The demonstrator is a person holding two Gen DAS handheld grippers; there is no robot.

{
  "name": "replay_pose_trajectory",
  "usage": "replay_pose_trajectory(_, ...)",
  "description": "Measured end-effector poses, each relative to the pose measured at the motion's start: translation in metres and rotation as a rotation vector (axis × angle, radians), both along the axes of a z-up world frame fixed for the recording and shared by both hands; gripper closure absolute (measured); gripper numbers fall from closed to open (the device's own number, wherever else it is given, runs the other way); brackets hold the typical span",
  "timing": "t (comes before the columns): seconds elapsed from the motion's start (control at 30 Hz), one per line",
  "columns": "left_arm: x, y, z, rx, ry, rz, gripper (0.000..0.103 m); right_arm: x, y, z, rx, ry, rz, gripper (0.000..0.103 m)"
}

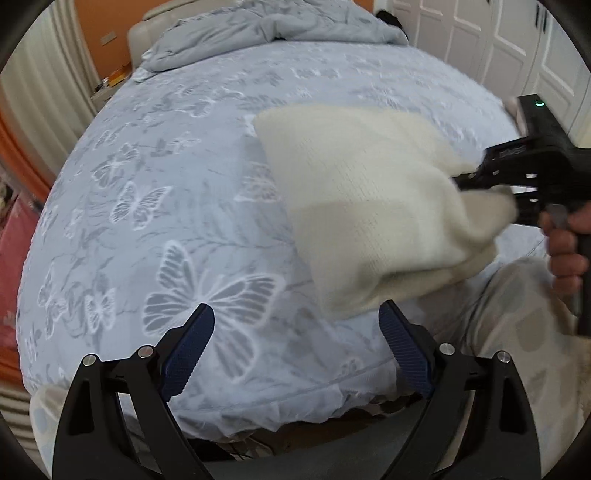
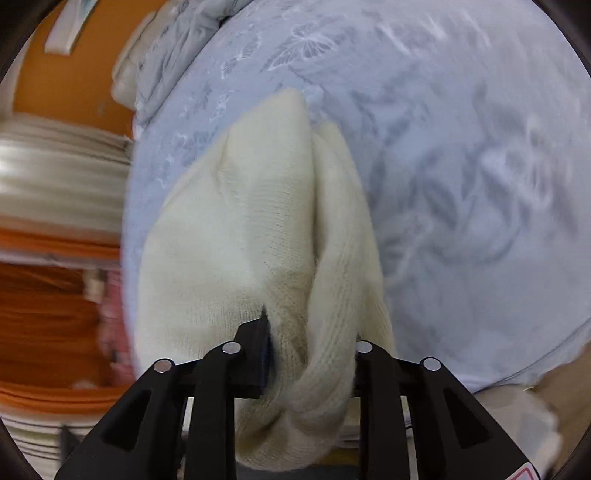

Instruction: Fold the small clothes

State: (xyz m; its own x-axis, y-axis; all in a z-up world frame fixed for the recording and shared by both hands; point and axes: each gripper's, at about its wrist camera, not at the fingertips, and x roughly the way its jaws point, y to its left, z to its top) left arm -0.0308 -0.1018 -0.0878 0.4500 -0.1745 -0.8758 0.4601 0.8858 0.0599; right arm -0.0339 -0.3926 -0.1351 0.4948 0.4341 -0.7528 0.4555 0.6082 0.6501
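A cream knitted garment (image 1: 369,206) hangs folded over above the blue butterfly-print bed (image 1: 177,192). My right gripper (image 1: 469,184) comes in from the right and is shut on the garment's right edge, holding it up off the sheet. In the right wrist view the cream garment (image 2: 251,229) fills the middle and bunches between the jaws of my right gripper (image 2: 310,350), whose fingertips are buried in the knit. My left gripper (image 1: 297,325) is open and empty, low over the bed's near edge, just below and left of the garment's lower corner.
A crumpled grey duvet (image 1: 258,33) lies at the far end of the bed. White cupboard doors (image 1: 498,40) stand at the far right, an orange wall (image 1: 92,29) and curtain at the left. The person's patterned trouser leg (image 1: 517,317) is at the near right.
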Motion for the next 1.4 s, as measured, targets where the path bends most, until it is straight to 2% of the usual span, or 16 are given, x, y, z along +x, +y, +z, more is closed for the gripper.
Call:
replay_pose_trajectory(0.13, 0.008, -0.015, -0.012, 0.031, -0.012, -0.011, 0.015, -0.005, 0.004, 0.019, 0.016, -0.067, -0.006, 0.068)
replay_pose_trajectory(0.23, 0.016, -0.019, -0.015, 0.021, 0.018, 0.0, 0.015, -0.001, 0.011, 0.026, 0.031, -0.065, -0.003, 0.041)
replay_pose_trajectory(0.33, 0.019, -0.024, -0.012, -0.009, 0.01, 0.0, 0.019, 0.018, 0.029, 0.034, -0.015, -0.058, 0.023, 0.051)
replay_pose_trajectory(0.37, 0.023, -0.027, -0.016, 0.003, 0.032, -0.02, 0.049, 0.015, 0.025, 0.03, -0.052, -0.049, 0.051, 0.084)
replay_pose_trajectory(0.43, 0.032, -0.028, -0.024, 0.014, 0.089, -0.02, 0.078, 0.025, 0.035, 0.046, -0.135, -0.073, 0.117, 0.084)
replay_pose_trajectory(0.47, 0.037, -0.021, -0.022, -0.006, 0.098, 0.017, 0.08, 0.018, 0.032, 0.058, -0.114, -0.137, 0.116, 0.085)
replay_pose_trajectory(0.53, 0.041, -0.005, -0.01, -0.076, 0.114, 0.076, 0.081, 0.001, 0.022, 0.096, 0.028, -0.35, 0.107, 0.086)
replay_pose_trajectory(0.6, 0.039, 0.0, -0.006, -0.098, 0.118, 0.067, 0.081, -0.012, 0.017, 0.106, 0.008, -0.401, 0.099, 0.086)
replay_pose_trajectory(0.73, 0.035, -0.024, -0.035, 0.024, 0.169, 0.018, 0.08, -0.004, 0.0, 0.004, -0.177, 0.049, 0.125, 0.082)
replay_pose_trajectory(0.8, 0.028, -0.027, -0.041, 0.065, 0.16, 0.016, 0.079, -0.016, -0.008, 0.003, -0.082, 0.021, 0.046, 0.076)
replay_pose_trajectory(0.87, 0.022, -0.023, -0.035, 0.068, 0.137, 0.003, 0.074, -0.024, -0.012, 0.024, -0.159, 0.019, -0.019, 0.048)
replay_pose_trajectory(0.97, 0.011, -0.011, -0.017, 0.024, 0.107, 0.003, 0.057, -0.033, -0.011, 0.056, -0.344, 0.006, -0.066, 0.048)
replay_pose_trajectory(1.13, 0.003, 0.006, 0.011, -0.066, 0.087, 0.043, 0.043, -0.008, 0.011, 0.062, -0.233, -0.056, 0.039, 0.023)
replay_pose_trajectory(1.2, 0.006, 0.01, 0.019, -0.102, 0.083, 0.07, 0.038, 0.01, 0.023, 0.031, -0.243, 0.01, 0.114, 0.039)
replay_pose_trajectory(1.23, 0.009, 0.012, 0.022, -0.11, 0.085, 0.082, 0.038, 0.01, 0.026, 0.023, -0.251, 0.039, 0.138, 0.081)
replay_pose_trajectory(1.4, 0.018, 0.021, 0.031, -0.129, 0.078, 0.12, 0.038, -0.006, 0.025, 0.071, -0.206, -0.138, 0.087, 0.09)
